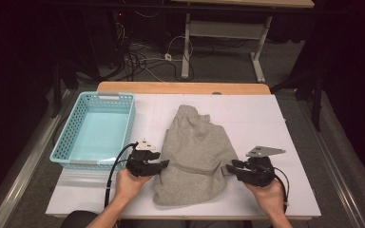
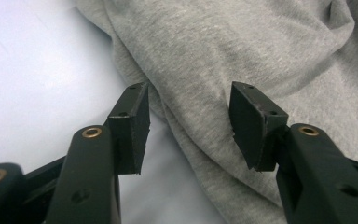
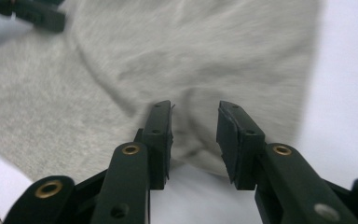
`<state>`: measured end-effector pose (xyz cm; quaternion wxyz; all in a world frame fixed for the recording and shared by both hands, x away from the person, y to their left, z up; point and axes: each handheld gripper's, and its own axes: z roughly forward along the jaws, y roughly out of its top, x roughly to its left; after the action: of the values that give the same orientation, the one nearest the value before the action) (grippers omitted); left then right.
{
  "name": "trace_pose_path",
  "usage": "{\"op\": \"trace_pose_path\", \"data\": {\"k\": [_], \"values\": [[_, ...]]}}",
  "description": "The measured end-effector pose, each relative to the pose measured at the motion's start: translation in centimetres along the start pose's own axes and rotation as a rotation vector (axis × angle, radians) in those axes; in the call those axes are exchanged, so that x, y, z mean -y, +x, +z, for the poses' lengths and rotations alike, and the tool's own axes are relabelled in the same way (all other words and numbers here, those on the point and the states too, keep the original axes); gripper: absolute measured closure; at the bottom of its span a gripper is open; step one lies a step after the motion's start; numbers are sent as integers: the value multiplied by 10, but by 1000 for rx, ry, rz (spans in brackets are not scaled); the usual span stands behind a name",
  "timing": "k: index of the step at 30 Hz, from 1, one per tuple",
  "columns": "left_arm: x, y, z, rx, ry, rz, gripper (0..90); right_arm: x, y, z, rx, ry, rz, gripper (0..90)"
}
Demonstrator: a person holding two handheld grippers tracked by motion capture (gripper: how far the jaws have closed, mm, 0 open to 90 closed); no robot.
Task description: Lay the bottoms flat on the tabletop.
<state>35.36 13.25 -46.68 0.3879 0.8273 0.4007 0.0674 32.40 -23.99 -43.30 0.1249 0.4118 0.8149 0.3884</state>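
Observation:
A crumpled grey garment [image 1: 195,152] lies on the white table top [image 1: 256,114], its narrow end toward the far side. My left gripper [image 1: 165,164] rests at the garment's left edge, pointing right. In the left gripper view its jaws [image 2: 189,116] stand apart, with a folded edge of the grey cloth [image 2: 242,51] running between them and no pad pressing on it. At the right edge my right gripper [image 1: 229,167] points left. Its jaws [image 3: 194,126] are also apart, over a rounded bulge of the cloth [image 3: 191,51]. The left gripper [image 3: 42,16] shows at the top left of the right gripper view.
A light blue plastic basket [image 1: 64,142] with nothing in it stands at the table's left, close behind the left hand. Beyond the far wooden edge [image 1: 180,87] are cables and table legs on the floor. White surface lies bare to the right of the garment.

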Motion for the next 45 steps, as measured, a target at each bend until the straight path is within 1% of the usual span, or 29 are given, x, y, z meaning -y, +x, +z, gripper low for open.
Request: {"op": "trace_pose_path", "data": {"k": [2, 4, 6, 7, 12, 14, 15, 17, 18, 19, 20, 21, 22, 23, 24, 26, 27, 28, 29, 30, 31, 33, 34, 36, 38, 40, 41, 43, 45], "values": [[0, 0, 0, 2, 3, 0, 477, 4, -9, -7, 16, -16, 35, 678], [0, 0, 1, 0, 6, 4, 478, 10, -17, -9, 39, 1, 65, 691], [0, 1, 1, 0, 5, 1, 477, 14, -22, -4, 78, 28, 69, 691], [0, 1, 1, -2, 6, 0, 477, 15, -24, -1, 94, 41, 79, 679], [0, 2, 2, -8, 8, -5, 463, 8, -38, 18, 161, 53, 103, 644], [0, 3, 3, -8, 9, -8, 459, 5, -41, 28, 168, 72, 110, 613], [0, 3, 4, -8, 10, -8, 458, 5, -42, 33, 167, 86, 106, 595], [0, 3, 5, -8, 15, -10, 459, 3, -41, 40, 150, 95, 110, 583], [0, 3, 5, -6, 17, -13, 459, 1, -41, 43, 149, 96, 106, 596], [0, 2, 6, -5, 17, -12, 460, -1, -39, 45, 150, 99, 94, 651], [-1, 2, 6, -4, 19, -9, 462, -2, -38, 47, 131, 101, 81, 739], [-1, 1, 6, -3, 21, -7, 464, -4, -37, 50, 112, 108, 71, 796], [-1, 1, 6, -3, 22, -6, 465, -7, -35, 51, 105, 121, 62, 823], [-1, 1, 6, -3, 19, -5, 466, -9, -33, 50, 119, 132, 40, 836], [-1, 0, 5, -9, 16, -6, 466, -10, -31, 49, 134, 130, 16, 842], [0, 0, 1, -24, -4, -6, 458, -13, -30, 40, 173, 105, -10, 844], [0, 1, -1, -27, -15, -7, 449, -15, -31, 34, 192, 88, -14, 844], [0, 2, -3, -26, -22, -7, 444, -16, -34, 28, 210, 71, -9, 843], [0, 2, -5, -26, -26, -10, 444, -16, -38, 24, 235, 66, -10, 844], [0, 3, -6, -24, -27, -10, 444, -15, -42, 20, 268, 68, -15, 843], [0, 4, -6, -19, -29, -14, 443, -14, -46, 19, 290, 73, -9, 843], [0, 4, -6, -8, -31, -16, 438, -10, -57, 17, 303, 79, 20, 842], [0, 4, -5, -9, -31, -14, 438, -8, -60, 17, 298, 78, 38, 842], [0, 3, -3, -13, -24, -14, 439, -6, -63, 18, 267, 71, 59, 835], [0, 4, -4, -13, -26, -15, 439, -7, -59, 21, 260, 79, 40, 820], [0, 5, -7, -15, -39, -23, 440, -7, -56, 21, 257, 78, 31, 779], [0, 6, -8, -15, -43, -27, 441, -5, -54, 20, 253, 72, 38, 767], [0, 7, -10, -16, -49, -30, 442, -1, -52, 15, 229, 60, 54, 742], [0, 7, -11, -18, -51, -28, 445, 4, -49, 6, 194, 26, 72, 718]]}}
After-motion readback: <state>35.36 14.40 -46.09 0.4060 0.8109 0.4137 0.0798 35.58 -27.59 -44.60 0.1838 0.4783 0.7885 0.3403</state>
